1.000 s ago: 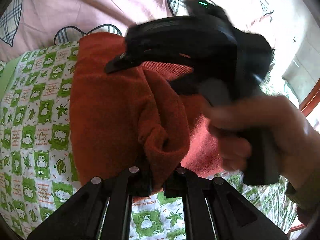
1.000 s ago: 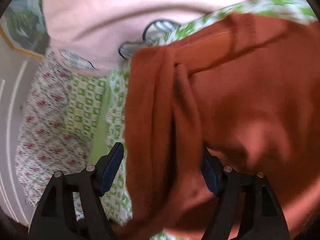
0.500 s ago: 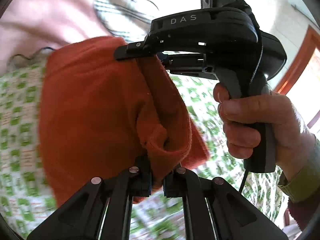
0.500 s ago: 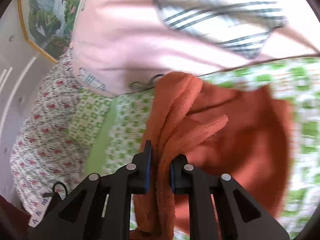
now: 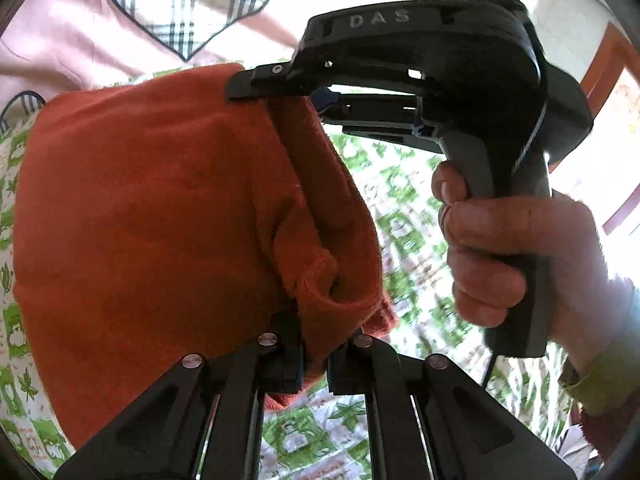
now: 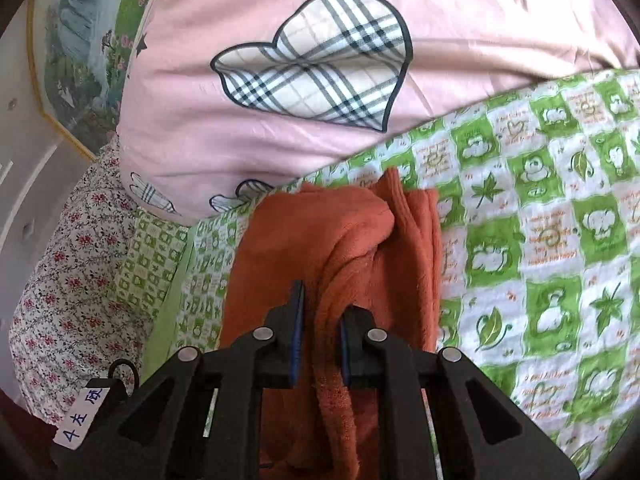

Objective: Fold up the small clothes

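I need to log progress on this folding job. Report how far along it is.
Done: the orange garment is off the green patterned sheet and already doubled, with layered edges showing in the right wrist view. In hand: the left gripper and right gripper each pinch a bunched edge, holding it up between them. Left: lay it flat on the sheet, finish the fold and release; nothing folded lies there yet.

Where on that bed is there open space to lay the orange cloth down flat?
Open room: the green checked sheet right of the orange garment, below the pink quilt. Crowded: both the left gripper and right gripper clamp the garment, and the floral pillow fills the left.
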`<state>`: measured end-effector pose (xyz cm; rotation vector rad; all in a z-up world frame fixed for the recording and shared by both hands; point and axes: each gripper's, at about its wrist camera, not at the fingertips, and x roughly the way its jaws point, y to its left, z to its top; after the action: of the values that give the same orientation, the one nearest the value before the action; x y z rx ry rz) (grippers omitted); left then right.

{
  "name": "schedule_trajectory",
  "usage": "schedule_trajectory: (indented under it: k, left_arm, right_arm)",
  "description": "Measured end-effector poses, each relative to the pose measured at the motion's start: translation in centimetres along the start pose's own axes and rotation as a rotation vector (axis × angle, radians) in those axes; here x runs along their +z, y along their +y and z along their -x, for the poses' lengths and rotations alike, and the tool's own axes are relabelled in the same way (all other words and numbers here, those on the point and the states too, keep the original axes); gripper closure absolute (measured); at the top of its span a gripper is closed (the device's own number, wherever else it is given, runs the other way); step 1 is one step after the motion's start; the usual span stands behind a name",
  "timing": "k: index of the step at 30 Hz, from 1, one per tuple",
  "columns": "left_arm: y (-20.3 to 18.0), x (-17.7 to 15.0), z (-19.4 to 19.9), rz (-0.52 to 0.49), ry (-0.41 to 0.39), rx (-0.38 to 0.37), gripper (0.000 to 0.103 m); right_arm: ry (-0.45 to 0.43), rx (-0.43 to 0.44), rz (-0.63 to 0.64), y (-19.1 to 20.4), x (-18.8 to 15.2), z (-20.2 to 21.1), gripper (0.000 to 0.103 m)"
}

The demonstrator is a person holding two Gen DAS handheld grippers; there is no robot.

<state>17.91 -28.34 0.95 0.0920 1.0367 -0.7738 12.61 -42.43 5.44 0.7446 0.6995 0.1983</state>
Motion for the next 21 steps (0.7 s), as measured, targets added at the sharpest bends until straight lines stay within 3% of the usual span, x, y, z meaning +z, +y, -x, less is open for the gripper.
schedule_trajectory:
  k: [2,3,4,5,6,8,10,11,14,17,19,21]
  left_arm:
    - [0.6,-0.3,-0.6,0.003,0.023,0.009,0.097]
    - [0.9,-0.4,-0.7,0.006,0.031,0.005,0.097]
    - [1.1,-0.4,-0.7,0.01,0.036,-0.001,0.097]
    - [1.2,-0.4,-0.6,0.007,0.039,-0.002,0.097]
    - [1.5,-0.1,-0.6,0.003,0.039,0.001,0.097]
    - [1.7,0.3,-0.7,-0.01,0.041,0.007,0.097]
    - [1.7,0.5,-0.9,-0.005,0.04,0.013,0.097]
    - [1.6,0.6,-1.0,0.001,0.042,0.01,0.097]
    - [1.4,0.9,-2.2,0.035,0.072,-0.005,0.095]
    - [1.7,1.1,-2.4,0.057,0.082,-0.013,0.088]
    - [1.8,1.2,-1.9,0.072,0.102,-0.051,0.068]
    - [1.7,1.1,-1.1,0.081,0.111,-0.074,0.054]
  right_arm:
    - [0.031,0.026,-0.05,-1.1,0.0,-0.9,0.083]
    - [0.051,0.044,-0.065,-1.3,0.0,-1.5,0.076]
    - [0.072,0.065,-0.086,-1.6,0.0,-2.2,0.066]
    - [0.079,0.086,-0.103,-1.5,0.1,-2.9,0.048]
    - [0.08,0.098,-0.11,-1.4,0.3,-3.5,0.041]
    - [0.07,0.084,-0.09,-0.9,0.8,-4.0,0.041]
    - [0.014,0.068,-0.064,0.0,1.3,-3.4,0.052]
    - [-0.04,0.072,-0.054,0.3,1.7,-2.6,0.062]
    - [-0.149,0.01,-0.05,-0.5,2.1,-0.8,0.064]
    - [-0.09,-0.03,-0.117,-2.5,2.1,-1.3,0.064]
    - [-0.086,-0.058,-0.123,-3.1,1.7,-0.6,0.064]
    - [-0.102,-0.07,-0.126,-3.3,1.0,0.8,0.063]
